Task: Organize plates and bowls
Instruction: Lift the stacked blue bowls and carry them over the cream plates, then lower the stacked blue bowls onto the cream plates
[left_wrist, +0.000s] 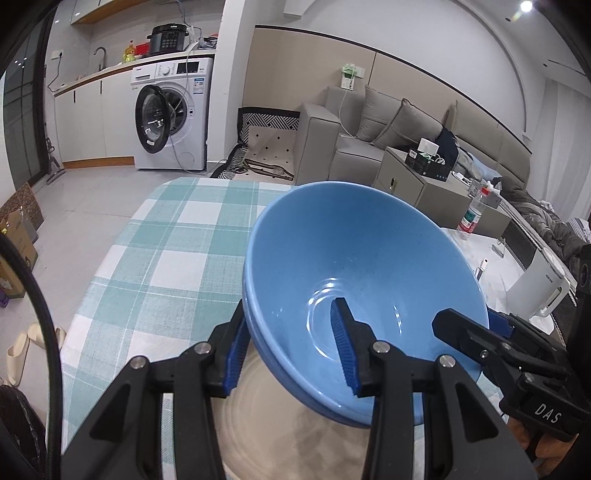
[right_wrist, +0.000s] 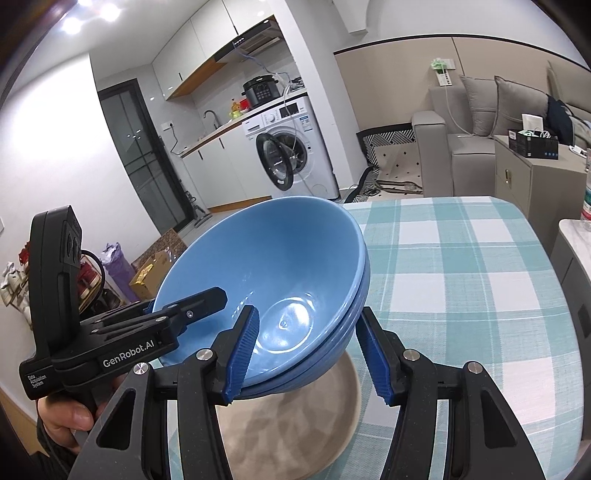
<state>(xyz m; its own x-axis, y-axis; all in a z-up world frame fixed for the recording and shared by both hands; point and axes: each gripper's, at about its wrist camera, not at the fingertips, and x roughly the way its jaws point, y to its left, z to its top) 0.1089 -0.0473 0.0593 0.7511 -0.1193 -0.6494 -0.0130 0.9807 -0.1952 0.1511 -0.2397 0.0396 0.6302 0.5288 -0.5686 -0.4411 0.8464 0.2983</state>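
My views are bright under ceiling lights (right_wrist: 79, 16) that flare; the blue bowl (left_wrist: 369, 266) glints, the plate (right_wrist: 295, 424) below is blurred, and edges bend and darken.

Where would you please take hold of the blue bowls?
At the rim wall of the bowls, from opposite sides, one finger inside and one outside. The stack is deep and wide, so both tongs, left and right, straddle the wall.

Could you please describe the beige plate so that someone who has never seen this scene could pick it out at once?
Find the table with the green and white checked cloth. At its near edge both grippers hold a stack of blue bowls in the air. The beige plate lies flat on the cloth right under them: round, shallow, sandy, and the only dish not blue.
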